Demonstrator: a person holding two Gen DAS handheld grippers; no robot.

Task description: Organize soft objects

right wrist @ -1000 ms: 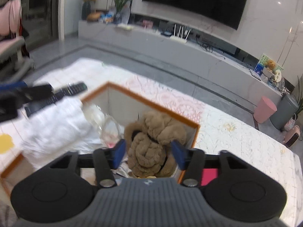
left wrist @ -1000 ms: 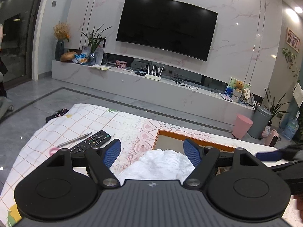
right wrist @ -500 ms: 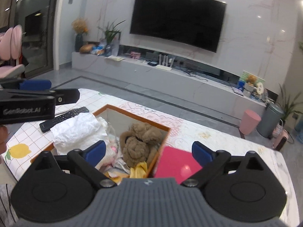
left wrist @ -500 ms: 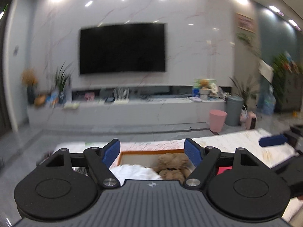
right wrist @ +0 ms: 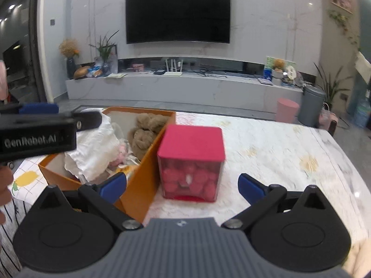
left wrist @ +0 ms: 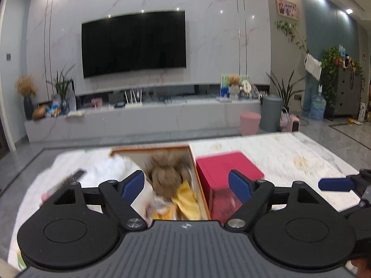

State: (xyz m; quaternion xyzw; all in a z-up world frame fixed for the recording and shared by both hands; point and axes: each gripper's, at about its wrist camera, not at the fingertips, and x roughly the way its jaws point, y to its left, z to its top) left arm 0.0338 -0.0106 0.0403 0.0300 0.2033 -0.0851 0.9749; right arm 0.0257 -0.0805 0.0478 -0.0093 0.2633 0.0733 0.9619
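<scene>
Through the left wrist camera, the left gripper (left wrist: 186, 184) is hanging spread wide and empty above the orange box (left wrist: 201, 192), where the brown plush toy (left wrist: 168, 176) is lying beside a yellow cloth (left wrist: 186, 200) and a white cloth (left wrist: 120, 165). The red box (left wrist: 226, 169) is sitting just beside the orange box on the table (left wrist: 289, 153). Everything near is smearing with motion blur, so I am struggling to say what is lying under the plush, and the dark strip at the left edge is too blurred to name.

Through the right wrist camera, the right gripper (right wrist: 182, 186) is also gaping wide, holding nothing, its fingers lining up on either side of the red box (right wrist: 191, 159). I am guessing a grab is coming. The left-hand finger is hovering close to the orange box's wall (right wrist: 143, 173), so a careless descent may be knocking that wall or shoving the red box across the tablecloth. The box's clear front is showing pinkish lumps I am unable to identify. The left gripper's body (right wrist: 34, 131) is blocking the orange box's far left corner.
</scene>
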